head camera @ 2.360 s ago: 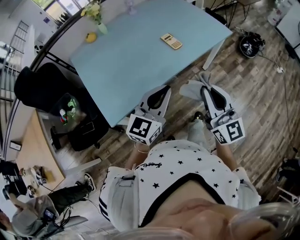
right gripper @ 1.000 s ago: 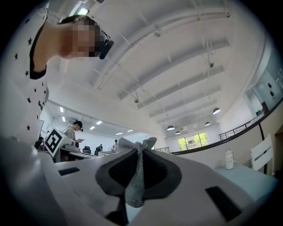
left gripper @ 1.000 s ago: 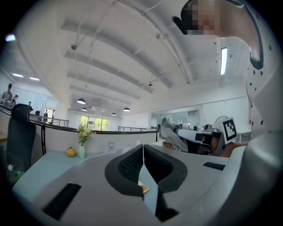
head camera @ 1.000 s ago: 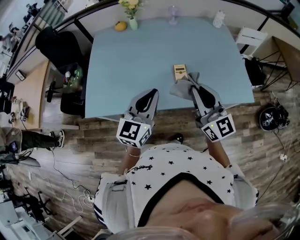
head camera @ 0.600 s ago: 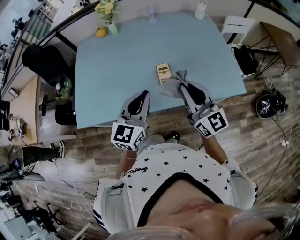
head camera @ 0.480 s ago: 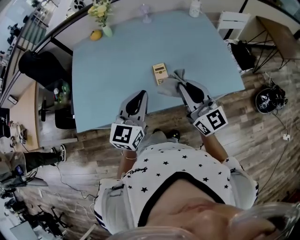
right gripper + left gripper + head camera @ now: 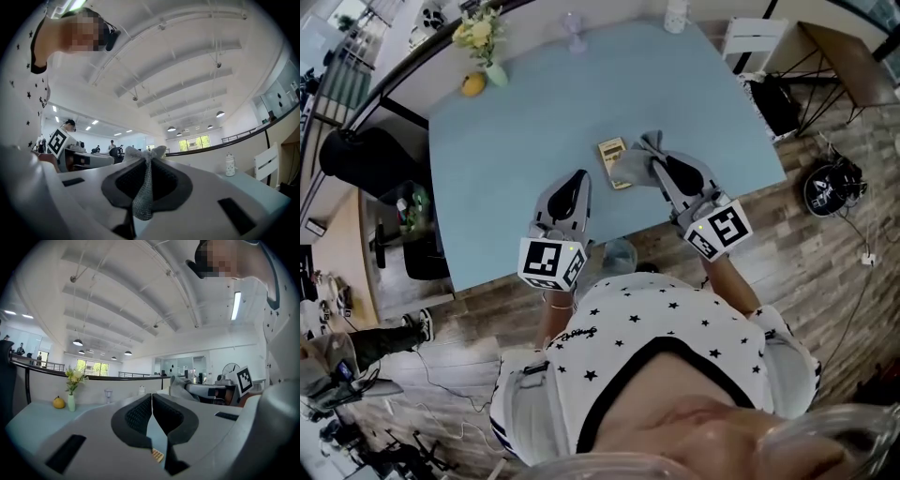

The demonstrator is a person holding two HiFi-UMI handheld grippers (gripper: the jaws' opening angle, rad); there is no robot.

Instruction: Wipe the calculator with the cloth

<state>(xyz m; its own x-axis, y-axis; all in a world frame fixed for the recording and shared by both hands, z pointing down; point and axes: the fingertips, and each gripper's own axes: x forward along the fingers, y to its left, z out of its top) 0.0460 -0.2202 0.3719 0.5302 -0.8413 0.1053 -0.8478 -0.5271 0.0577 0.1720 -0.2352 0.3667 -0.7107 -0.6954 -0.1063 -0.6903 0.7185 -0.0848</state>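
Right gripper [image 7: 660, 157] clamped on grey cloth [image 7: 635, 163], cloth sat at right edge of calculator [image 7: 610, 150] on blue bench [image 7: 511, 112], left gripper [image 7: 578, 178] closed, empty, near calculator's left.

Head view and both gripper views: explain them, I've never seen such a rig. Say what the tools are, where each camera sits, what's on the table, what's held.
No robot: a person holds a two-jaw gripper in each hand. The head view is from a camera on the person's head, looking down at the light blue table. Each gripper view is from a camera riding on that gripper, looking along its jaws. On the table lies a calculator; at the far edge stand a vase of flowers, a yellow fruit, a glass and a white bottle. The right gripper is shut on a grey cloth, which reaches the calculator in the head view. The left gripper is shut and empty, over the table's near part.
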